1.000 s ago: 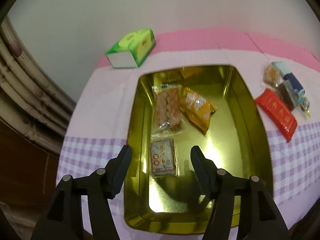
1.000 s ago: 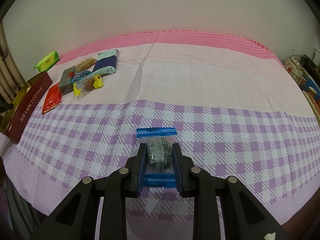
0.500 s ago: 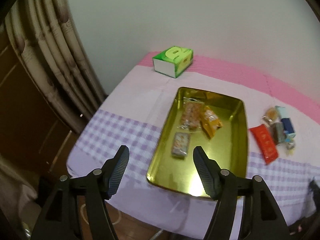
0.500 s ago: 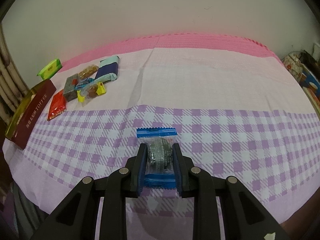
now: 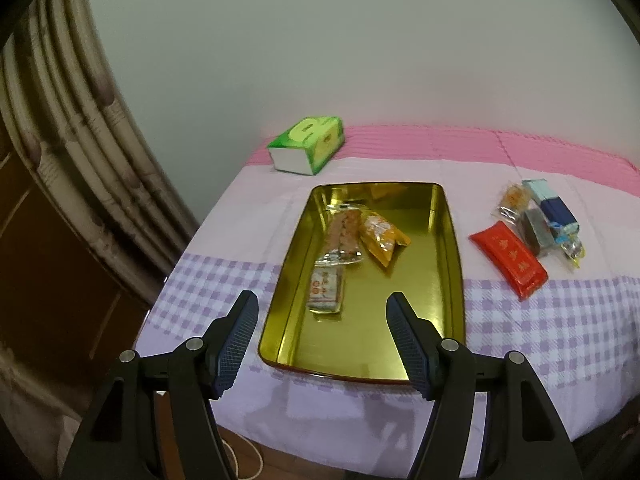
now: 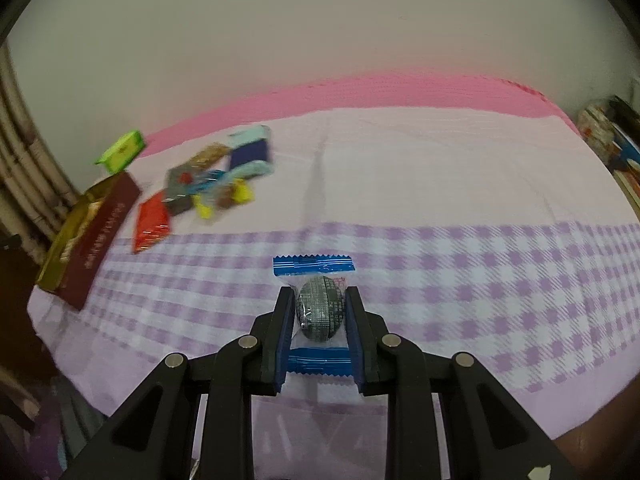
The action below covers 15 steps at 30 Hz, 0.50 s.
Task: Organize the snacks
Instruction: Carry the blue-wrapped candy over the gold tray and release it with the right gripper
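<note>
A gold tin tray [image 5: 450, 248] lies on the table with three wrapped snacks in it: an orange packet [image 5: 380, 236], a long clear packet [image 5: 343, 236] and a small flat packet [image 5: 327, 290]. My left gripper [image 5: 320, 320] is open and empty, held above and in front of the tray's near end. A red packet [image 5: 508, 258] and several other snacks [image 5: 540, 216] lie in a loose pile right of the tray. My right gripper [image 6: 320, 312] is shut on a clear, blue-ended packet [image 6: 320, 308] holding a dark round sweet, above the checked cloth. The tray [image 6: 64, 248] and pile [image 6: 212, 184] show far left there.
A green tissue box [image 5: 308, 150] sits at the table's back left corner. A curtain [image 5: 80, 160] hangs left of the table, by the wall. The cloth [image 6: 440, 184] is pink at the back and purple-checked in front. Clutter [image 6: 612, 140] stands off the right edge.
My left gripper has pulled up and back from the tray, still open. My right gripper has lifted and carried the blue-ended packet leftward, still shut on it.
</note>
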### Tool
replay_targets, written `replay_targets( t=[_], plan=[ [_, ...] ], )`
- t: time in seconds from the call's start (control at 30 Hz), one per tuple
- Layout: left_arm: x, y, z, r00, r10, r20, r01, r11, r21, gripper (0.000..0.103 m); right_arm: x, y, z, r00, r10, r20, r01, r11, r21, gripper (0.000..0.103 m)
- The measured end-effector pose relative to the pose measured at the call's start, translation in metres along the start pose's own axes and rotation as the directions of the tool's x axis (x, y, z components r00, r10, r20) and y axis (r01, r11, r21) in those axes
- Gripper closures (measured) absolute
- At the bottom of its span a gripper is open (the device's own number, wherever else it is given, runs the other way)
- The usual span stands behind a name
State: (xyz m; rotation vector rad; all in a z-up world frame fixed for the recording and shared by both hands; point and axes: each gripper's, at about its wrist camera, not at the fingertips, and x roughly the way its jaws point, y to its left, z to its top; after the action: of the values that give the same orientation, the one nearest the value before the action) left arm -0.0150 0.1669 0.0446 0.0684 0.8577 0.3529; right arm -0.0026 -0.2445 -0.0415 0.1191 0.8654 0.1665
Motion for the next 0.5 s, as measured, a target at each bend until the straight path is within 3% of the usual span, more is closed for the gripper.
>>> replay_targets(
  t=[0.13, 0.27, 0.5],
  plan=[
    [0.008, 0.022, 0.001, 1.000, -0.011, -0.026, 0.009, 0.995, -0.098, 0.036, -0.005, 0.042, 0.015, 0.998, 0.060, 0.015, -0.059, 0.996, -0.067, 0.080],
    [0.019, 0.031, -0.001, 0.997, -0.018, -0.073, 0.008, 0.990, -0.137, 0.036, -0.008, 0.094, 0.036, 0.990, 0.140, 0.021, -0.135, 0.979, -0.154, 0.080],
    [0.020, 0.032, -0.001, 0.997, -0.012, -0.072, 0.002, 0.990, -0.138, 0.036, 0.011, 0.188, 0.078, 0.951, 0.308, -0.012, -0.302, 0.921, -0.247, 0.080]
  ],
)
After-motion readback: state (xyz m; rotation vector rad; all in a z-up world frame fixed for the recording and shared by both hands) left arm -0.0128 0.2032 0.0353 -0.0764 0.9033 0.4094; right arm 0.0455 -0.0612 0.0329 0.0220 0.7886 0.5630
